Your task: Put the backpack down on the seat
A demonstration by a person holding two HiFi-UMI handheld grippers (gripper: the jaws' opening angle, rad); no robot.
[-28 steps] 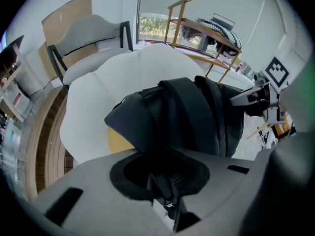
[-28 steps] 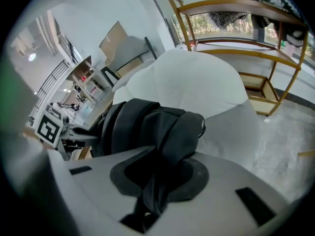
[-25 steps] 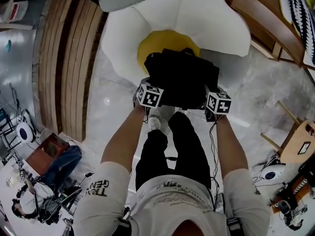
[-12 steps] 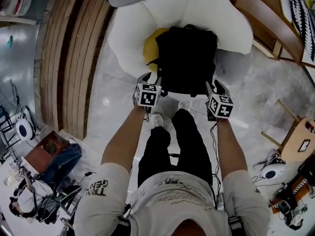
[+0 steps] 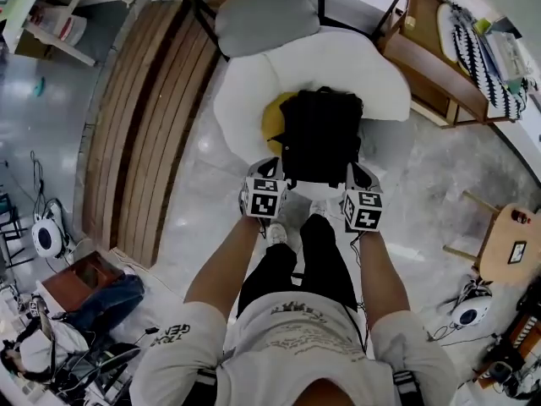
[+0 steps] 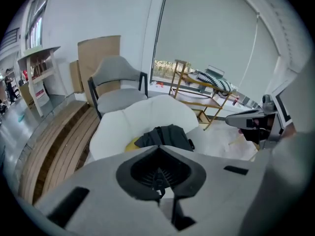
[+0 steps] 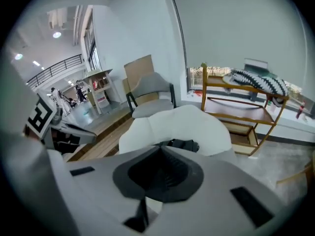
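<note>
The black backpack (image 5: 321, 138) lies flat on the white egg-shaped seat (image 5: 245, 100), over most of its yellow centre (image 5: 270, 123). My left gripper (image 5: 270, 169) hovers just off the bag's near left corner. Its jaws have closed and are shut, with nothing between them. My right gripper (image 5: 358, 174) is by the near right corner, also closed to shut and empty. In the left gripper view the backpack (image 6: 165, 135) rests on the seat (image 6: 133, 122) beyond the shut left gripper (image 6: 158, 149). In the right gripper view the backpack (image 7: 183, 144) shows past the right gripper (image 7: 160, 150).
A grey chair (image 5: 266, 19) stands behind the seat. A wooden rack (image 5: 439, 57) with a striped cushion is at the back right, a slatted wooden platform (image 5: 144, 125) at the left, and a small wooden table (image 5: 507, 244) at the right. Gear and cables clutter the floor at the lower left (image 5: 84, 294).
The backpack, held up in front of the seat a second ago, now lies on it. Both grippers have let go, drawn back a little towards the person, and closed.
</note>
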